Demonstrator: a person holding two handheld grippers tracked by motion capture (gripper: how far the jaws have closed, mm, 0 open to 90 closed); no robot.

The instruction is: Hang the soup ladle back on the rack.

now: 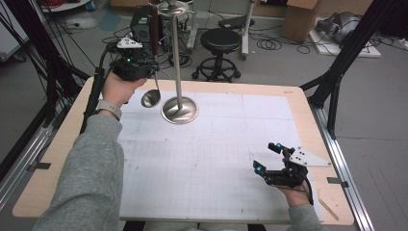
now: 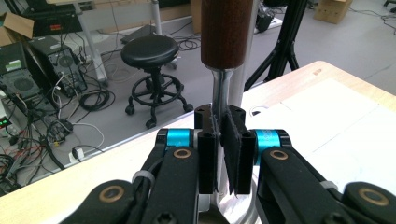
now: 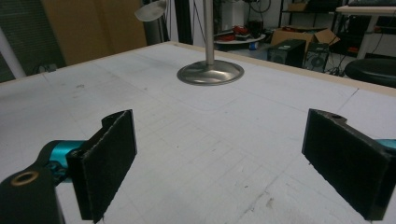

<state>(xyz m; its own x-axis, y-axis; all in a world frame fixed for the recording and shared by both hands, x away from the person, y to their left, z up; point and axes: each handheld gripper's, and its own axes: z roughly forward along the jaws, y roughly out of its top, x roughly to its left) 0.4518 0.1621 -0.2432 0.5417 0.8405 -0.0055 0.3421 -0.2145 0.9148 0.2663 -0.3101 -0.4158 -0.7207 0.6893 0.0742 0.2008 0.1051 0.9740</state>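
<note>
Steel ladle (image 1: 151, 97): held upright beside the stand (image 1: 179, 109), over the counter's (image 1: 298, 103) far left.
Left gripper (image 2: 219, 154): clamped on its shank — keep it vertical.
Right gripper (image 3: 224, 163): agape, idle — nothing between its pads.

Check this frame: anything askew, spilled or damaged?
Nothing stands out. The stand sits upright on the table; the left gripper clamps the ladle by its metal neck, hanging straight; the right gripper is open.
</note>
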